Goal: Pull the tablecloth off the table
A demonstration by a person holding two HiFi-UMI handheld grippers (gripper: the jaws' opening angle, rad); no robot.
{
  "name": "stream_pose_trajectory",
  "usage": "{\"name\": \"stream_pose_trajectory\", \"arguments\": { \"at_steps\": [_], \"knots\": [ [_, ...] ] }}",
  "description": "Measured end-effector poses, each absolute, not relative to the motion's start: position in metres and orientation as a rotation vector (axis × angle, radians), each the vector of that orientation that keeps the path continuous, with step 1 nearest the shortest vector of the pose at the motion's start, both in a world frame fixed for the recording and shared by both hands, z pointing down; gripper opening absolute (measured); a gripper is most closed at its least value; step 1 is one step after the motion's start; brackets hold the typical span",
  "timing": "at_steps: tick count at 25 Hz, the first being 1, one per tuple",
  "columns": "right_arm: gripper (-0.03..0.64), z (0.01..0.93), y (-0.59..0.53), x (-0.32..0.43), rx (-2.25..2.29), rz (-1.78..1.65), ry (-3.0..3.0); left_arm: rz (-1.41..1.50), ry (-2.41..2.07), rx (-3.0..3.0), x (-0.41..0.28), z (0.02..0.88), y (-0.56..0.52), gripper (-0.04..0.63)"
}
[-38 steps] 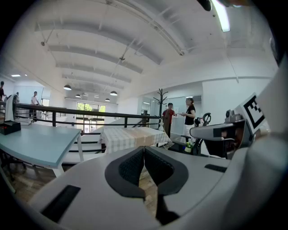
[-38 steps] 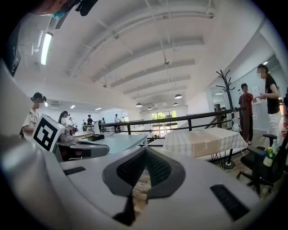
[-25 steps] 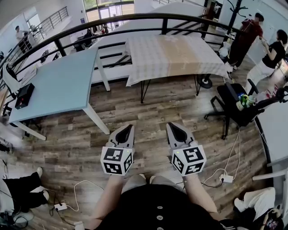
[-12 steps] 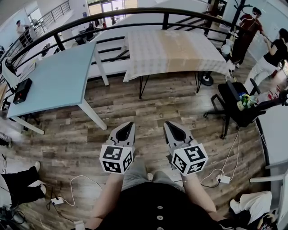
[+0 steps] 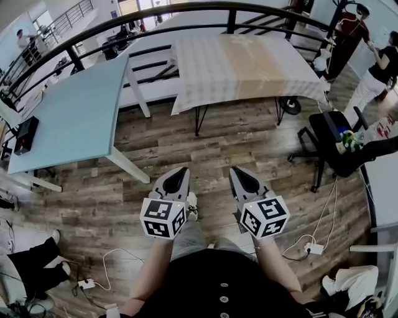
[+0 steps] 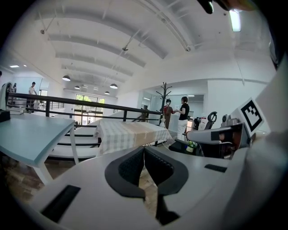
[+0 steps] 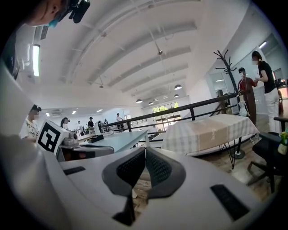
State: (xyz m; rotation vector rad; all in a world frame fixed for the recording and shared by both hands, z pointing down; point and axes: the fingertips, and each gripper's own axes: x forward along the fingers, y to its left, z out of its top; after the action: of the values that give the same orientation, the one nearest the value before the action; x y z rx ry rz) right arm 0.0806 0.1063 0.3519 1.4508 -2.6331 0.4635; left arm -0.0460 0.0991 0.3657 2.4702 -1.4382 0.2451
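A pale checked tablecloth (image 5: 242, 65) with a tan stripe covers a table on black legs at the far middle of the head view. It also shows ahead in the left gripper view as the tablecloth (image 6: 128, 134) and in the right gripper view as the tablecloth (image 7: 211, 132). My left gripper (image 5: 177, 177) and right gripper (image 5: 239, 176) are held side by side over the wooden floor, well short of the table. Both are shut with nothing between the jaws.
A light blue table (image 5: 74, 115) stands at the left, with a black box (image 5: 23, 135) on it. A black railing (image 5: 186, 15) runs behind both tables. A black office chair (image 5: 339, 146) is at the right. Two people (image 5: 367, 43) stand at the far right. Cables and a power strip (image 5: 311, 248) lie on the floor.
The view has moved forward a little, so the checked table sits nearer and lower in the frame. Both grippers stay shut and side by side.
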Motion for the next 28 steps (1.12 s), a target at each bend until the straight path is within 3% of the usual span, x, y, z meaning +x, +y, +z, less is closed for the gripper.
{"name": "stream_pose_trajectory", "arguments": {
  "at_steps": [14,28],
  "knots": [
    [0.028,0.344,-0.093,0.021,1.558,0.386,-2.507,0.268,-1.316,2.526,-0.112,0.358,-0.112,0.017],
    [0.028,0.368,-0.160,0.007,1.574,0.460,-2.415,0.284,-1.229,2.478,-0.126,0.387,-0.183,0.017]
  ]
}}
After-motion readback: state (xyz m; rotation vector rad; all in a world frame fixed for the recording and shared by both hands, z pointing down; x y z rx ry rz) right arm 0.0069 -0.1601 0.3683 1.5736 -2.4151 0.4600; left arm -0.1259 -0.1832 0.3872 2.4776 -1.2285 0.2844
